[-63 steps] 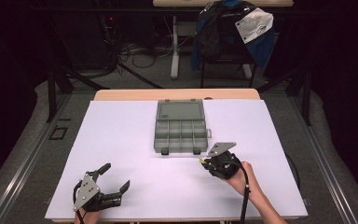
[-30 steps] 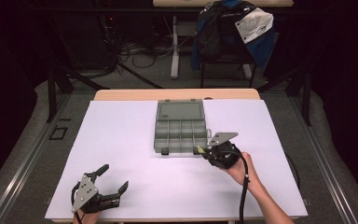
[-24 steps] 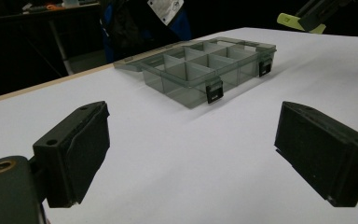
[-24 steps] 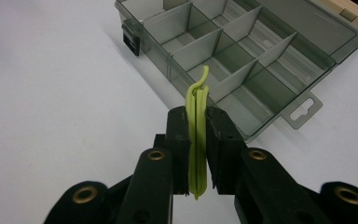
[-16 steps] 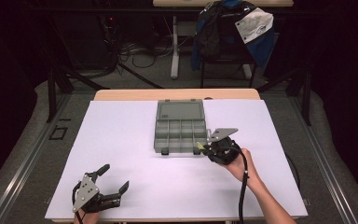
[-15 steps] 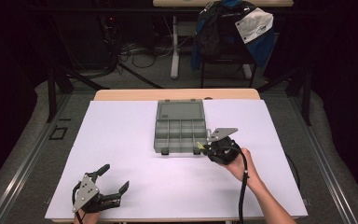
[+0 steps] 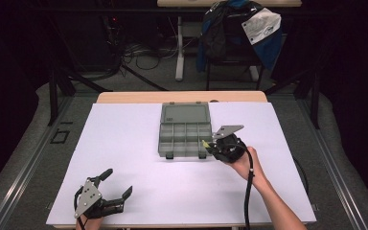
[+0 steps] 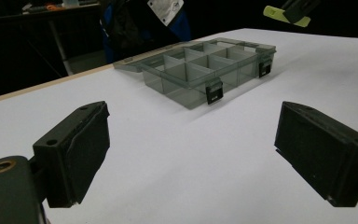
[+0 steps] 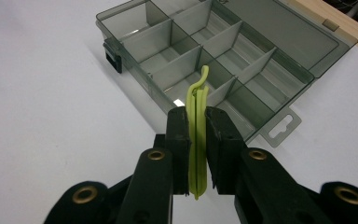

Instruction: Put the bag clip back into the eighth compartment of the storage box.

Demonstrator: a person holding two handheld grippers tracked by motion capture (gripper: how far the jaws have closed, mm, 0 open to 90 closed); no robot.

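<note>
Pinching a thin yellow-green clip (image 9: pixel 197 140) edge-on, the right gripper (image 9: pixel 196 116) has its jaws shut tight on the clip's middle, one black pad on each flat side, with the curled tip sticking out ahead. In the high view this gripper (image 7: pixel 210 145) hangs at the right front corner of the box (image 7: pixel 185 131), clip (image 7: pixel 205 143) leading. Two seconds ago it sat nearer the sheet's front edge and clear of the box; it has since crept up to the box's front right latch, and over the last half second it has barely shifted. That suggests the carry is nearly over and the drop into a compartment is next. From the right gripper view the tip points over the near row of cells (image 9: pixel 214 86), though which cell lies directly under it is hard to call.

The box, smoky grey and divided into small cells, lies open at the middle of the white sheet (image 7: pixel 124 143), lid flat toward the far edge. Its cells look empty.

At the front left corner of the sheet, the left gripper (image 7: pixel 117 188) rests idle with jaws spread wide and nothing between them, as it was two seconds ago. Its own view looks across bare sheet to the box (image 8: pixel 205 70), with the clip (image 8: pixel 286 15) up at the top right.
</note>
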